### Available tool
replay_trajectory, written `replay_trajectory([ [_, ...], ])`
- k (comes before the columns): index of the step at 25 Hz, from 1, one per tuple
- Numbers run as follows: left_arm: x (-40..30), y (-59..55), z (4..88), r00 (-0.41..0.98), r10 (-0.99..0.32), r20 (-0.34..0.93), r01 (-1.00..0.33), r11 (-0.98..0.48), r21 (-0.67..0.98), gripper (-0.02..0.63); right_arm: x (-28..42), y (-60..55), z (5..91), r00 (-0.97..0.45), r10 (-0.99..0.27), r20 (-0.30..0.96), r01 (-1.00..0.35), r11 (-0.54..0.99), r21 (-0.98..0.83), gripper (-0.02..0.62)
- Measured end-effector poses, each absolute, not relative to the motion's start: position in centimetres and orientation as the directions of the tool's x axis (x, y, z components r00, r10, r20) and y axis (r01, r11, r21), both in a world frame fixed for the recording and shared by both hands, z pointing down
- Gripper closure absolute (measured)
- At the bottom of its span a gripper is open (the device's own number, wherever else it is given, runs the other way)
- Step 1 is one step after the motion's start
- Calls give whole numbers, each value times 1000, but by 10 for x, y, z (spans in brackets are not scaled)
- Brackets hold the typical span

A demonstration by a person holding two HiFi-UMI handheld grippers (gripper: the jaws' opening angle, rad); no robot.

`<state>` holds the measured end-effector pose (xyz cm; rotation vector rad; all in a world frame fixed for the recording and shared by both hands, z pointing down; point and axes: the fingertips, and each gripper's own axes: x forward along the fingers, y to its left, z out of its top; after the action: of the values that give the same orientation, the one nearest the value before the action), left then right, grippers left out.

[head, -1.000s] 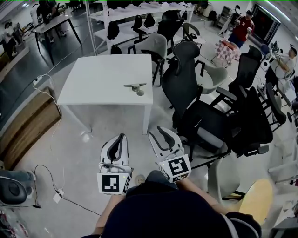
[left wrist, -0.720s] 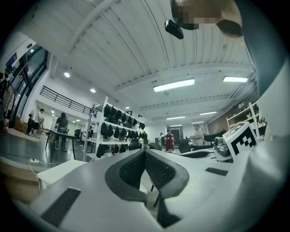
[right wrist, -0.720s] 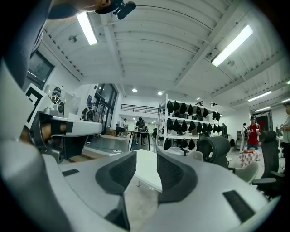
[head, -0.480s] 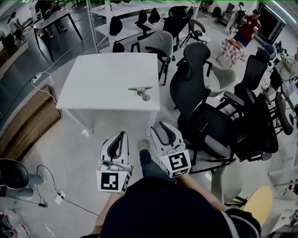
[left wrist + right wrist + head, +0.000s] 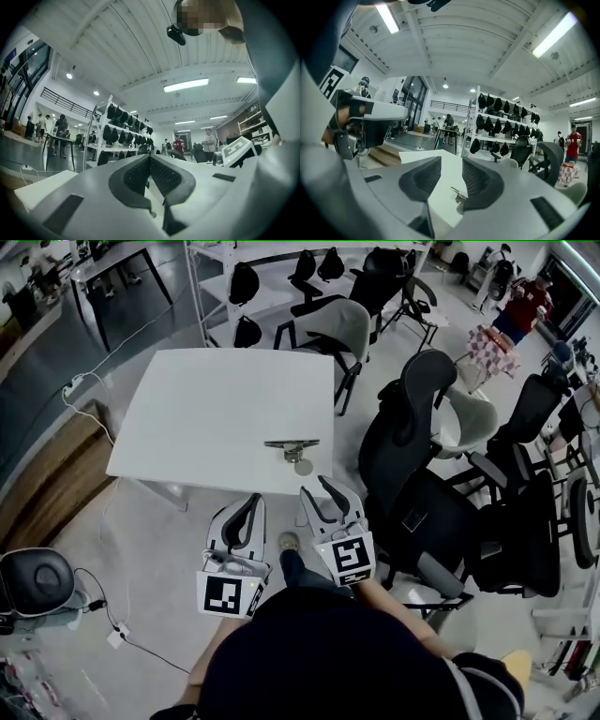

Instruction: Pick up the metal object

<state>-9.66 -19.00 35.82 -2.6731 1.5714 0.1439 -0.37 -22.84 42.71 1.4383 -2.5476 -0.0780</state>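
Note:
The metal object (image 5: pixel 292 445), a flat grey bar with a round knob (image 5: pixel 303 466) beside it, lies near the front right edge of the white table (image 5: pixel 206 418). Both grippers hover in front of that edge, above the floor. The left gripper (image 5: pixel 252 502) is shut, its jaws meeting with nothing between them (image 5: pixel 150 158). My right gripper (image 5: pixel 317 488) is open and empty, its tips just short of the table edge below the object. Between its jaws in the right gripper view (image 5: pixel 451 169) I see the metal object (image 5: pixel 458 193) on the table (image 5: pixel 423 157).
Several black office chairs (image 5: pixel 441 512) crowd the floor right of the table. A grey chair (image 5: pixel 337 329) stands at the table's far edge, with a shelving rack (image 5: pixel 234 277) behind it. Wooden steps (image 5: pixel 47 474) and a floor cable (image 5: pixel 103 615) lie to the left. The person's foot (image 5: pixel 289 542) shows between the grippers.
The table and the metal object have come closer to the grippers as the person walked toward them. Both grippers keep the same posture.

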Motion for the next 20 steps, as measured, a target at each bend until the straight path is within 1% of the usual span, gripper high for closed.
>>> replay_trajectory([
  [6, -92, -270, 379, 473, -878, -73, -878, -476, 38, 583, -13, -307, 460, -546, -800, 249, -764, 597, 244, 448],
  [11, -97, -332, 399, 455, -889, -51, -887, -457, 58, 583, -23, -363, 498, -582, -738, 342, -670, 673, 314, 448],
  [15, -101, -363, 413, 436, -900, -20, -896, -436, 77, 583, -25, -382, 536, -594, -672, 441, -601, 736, 313, 448],
  [20, -102, -388, 427, 444, -896, 15, -894, -441, 85, 583, -25, -400, 581, -582, -598, 551, -556, 787, 267, 448],
])
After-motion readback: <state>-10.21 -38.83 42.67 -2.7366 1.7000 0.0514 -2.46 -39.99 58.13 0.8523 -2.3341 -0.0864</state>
